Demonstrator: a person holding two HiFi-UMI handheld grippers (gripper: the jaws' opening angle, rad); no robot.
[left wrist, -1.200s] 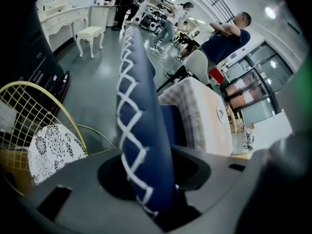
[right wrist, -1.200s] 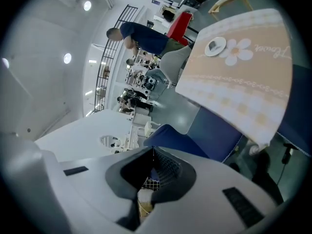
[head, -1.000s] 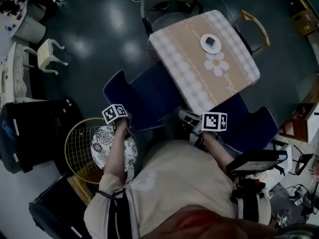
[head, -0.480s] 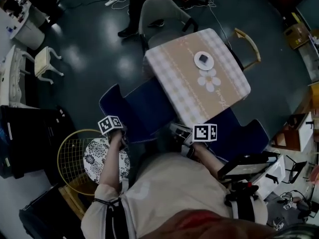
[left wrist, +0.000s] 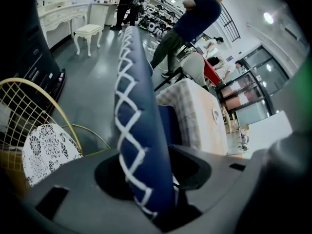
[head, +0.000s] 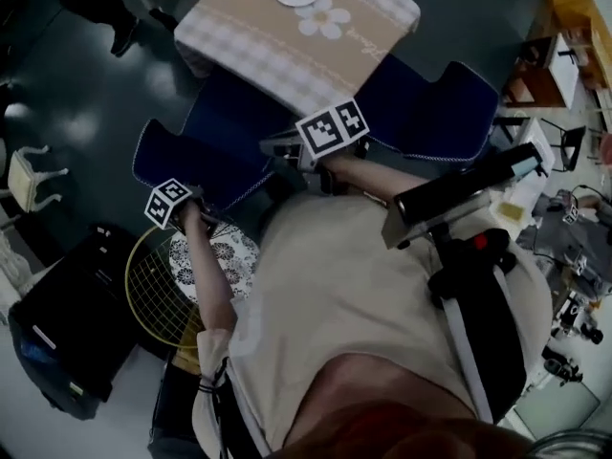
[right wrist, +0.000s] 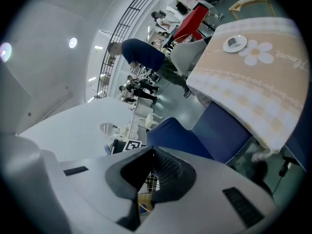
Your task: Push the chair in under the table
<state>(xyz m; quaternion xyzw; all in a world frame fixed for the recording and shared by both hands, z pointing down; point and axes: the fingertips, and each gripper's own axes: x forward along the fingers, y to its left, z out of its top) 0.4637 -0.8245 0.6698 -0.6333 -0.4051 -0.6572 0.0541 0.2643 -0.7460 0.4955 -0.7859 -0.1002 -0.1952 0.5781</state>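
Left gripper clamping the chair by its quilted wing, right gripper closed on nothing; chair sliding further beneath table, looking nearly home.

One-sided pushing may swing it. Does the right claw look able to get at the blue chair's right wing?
Likely yes: the right claw is shut and empty, and the blue chair's right wing lies uncovered with nothing between them. It must open first.

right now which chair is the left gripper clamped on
The blue chair: its white-stitched edge sits between the left gripper's jaws. The gold wire chair and the white stool stand apart from it.
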